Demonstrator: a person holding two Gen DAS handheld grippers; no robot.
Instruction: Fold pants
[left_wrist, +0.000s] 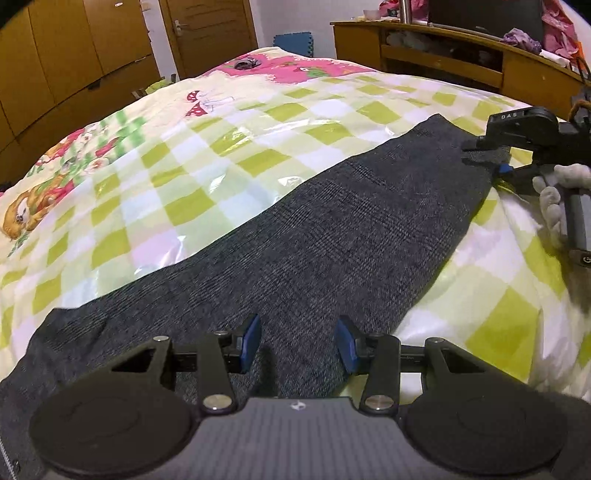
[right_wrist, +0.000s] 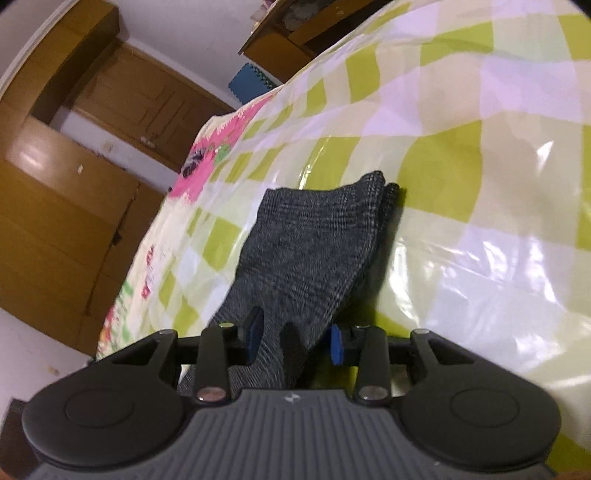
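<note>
Both grippers' jaws stand apart — left gripper (left_wrist: 298, 343) over pants (left_wrist: 314, 236) stretching lengthwise toward right gripper (left_wrist: 480, 155).

We see the grey pants (left_wrist: 314, 236) flat on the bed (left_wrist: 221, 147); our left tool (left_wrist: 297, 345) is open above them, our right tool (left_wrist: 484, 153) at their far end.
</note>
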